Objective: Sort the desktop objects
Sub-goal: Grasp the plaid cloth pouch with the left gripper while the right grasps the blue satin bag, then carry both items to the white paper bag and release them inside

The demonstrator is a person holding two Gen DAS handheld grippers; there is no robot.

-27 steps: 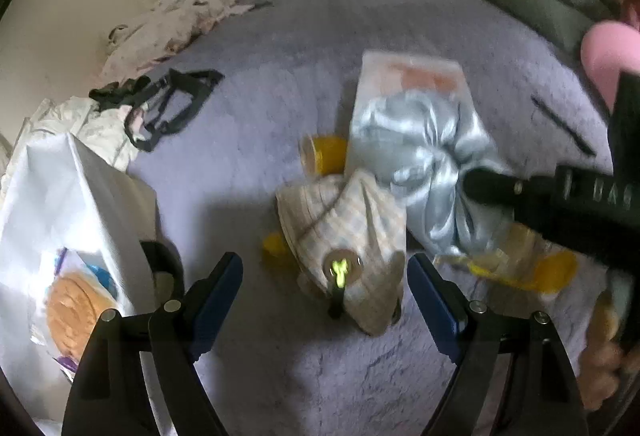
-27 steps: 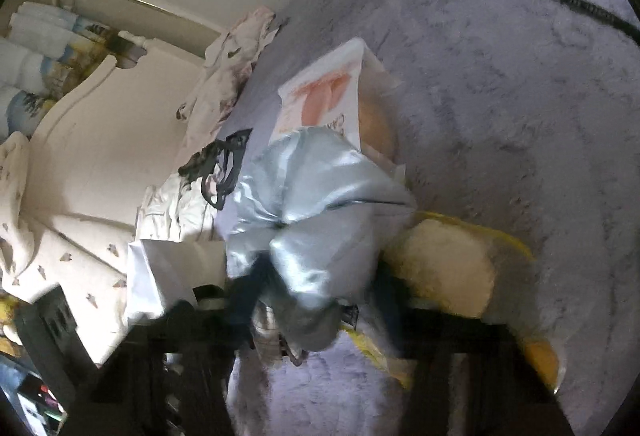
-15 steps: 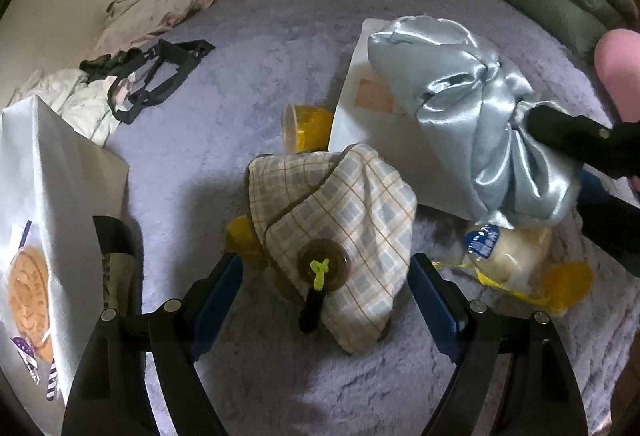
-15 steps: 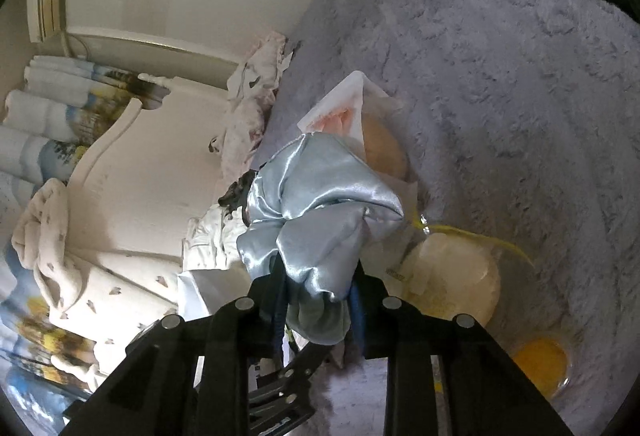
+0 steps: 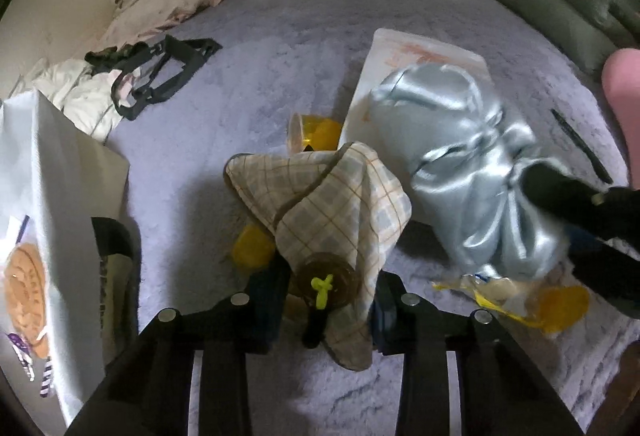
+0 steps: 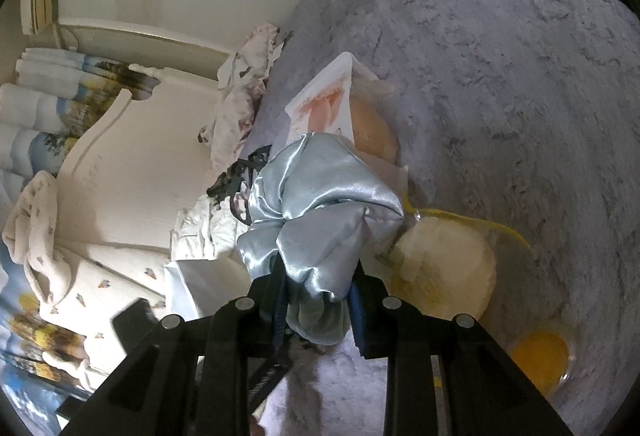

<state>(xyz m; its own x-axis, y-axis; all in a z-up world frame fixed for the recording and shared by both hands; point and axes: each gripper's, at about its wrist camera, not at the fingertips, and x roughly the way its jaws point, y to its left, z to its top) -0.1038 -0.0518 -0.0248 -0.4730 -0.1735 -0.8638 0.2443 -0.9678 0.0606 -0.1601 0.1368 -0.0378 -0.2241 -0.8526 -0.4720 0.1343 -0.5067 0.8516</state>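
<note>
A plaid cloth [image 5: 332, 203] with a brown round disc and a yellow-green clip [image 5: 324, 282] lies on the fluffy lilac bedcover [image 5: 248, 47]. My left gripper [image 5: 326, 300] points steeply down and is shut on the cloth's near end, one finger on each side of the disc. My right gripper [image 6: 318, 310] is shut on a bunched light-blue satin cloth [image 6: 320, 211], which it holds up off the cover. The left wrist view shows the same satin cloth [image 5: 452, 155] to the right of the plaid one, with a black finger [image 5: 560, 191] of the right gripper on it.
A white paper bag [image 5: 48, 195] stands at the left. A flat white packet [image 5: 416, 51] lies behind the satin cloth. Around the cloths lie a yellow cup [image 5: 316, 131], a yellow lid [image 5: 254, 250] and a clear bag holding a bun [image 6: 444, 260]. Black straps [image 5: 160, 75] and a pen [image 5: 580, 147] lie further off.
My left gripper's jaws, wide apart before, have come together on the plaid cloth. My right gripper has raised the satin cloth off the bedcover and keeps hold of it.
</note>
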